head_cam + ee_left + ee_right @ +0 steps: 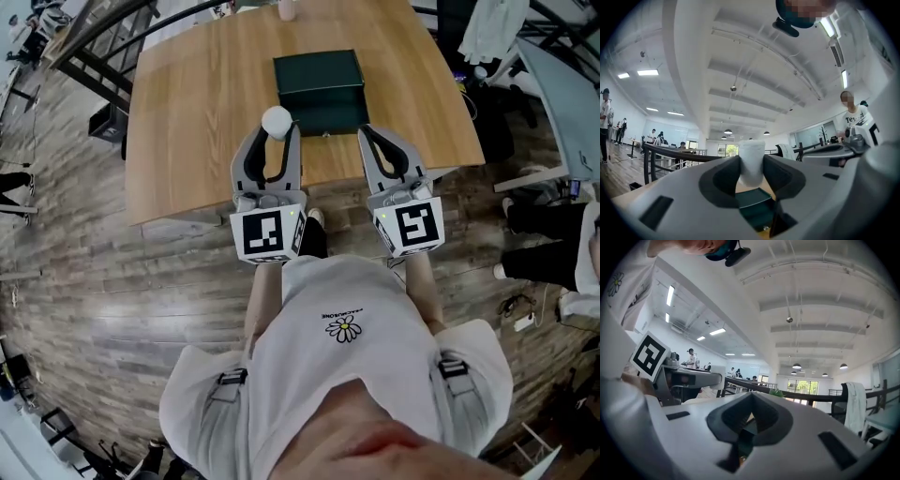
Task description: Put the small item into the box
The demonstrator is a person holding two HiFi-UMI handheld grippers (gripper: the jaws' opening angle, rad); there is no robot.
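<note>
Left gripper (278,132) pinches the small white item (277,121) at its tips — right gripper (373,136) closed — green box (319,86) just ahead.

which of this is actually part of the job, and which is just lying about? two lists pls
Job:
small white item, clamped in the left gripper
dark green box on the table
right gripper, jaws together, nothing in them

Lying about:
pale object at the table's far edge
white cloth off the table, upper right
</note>
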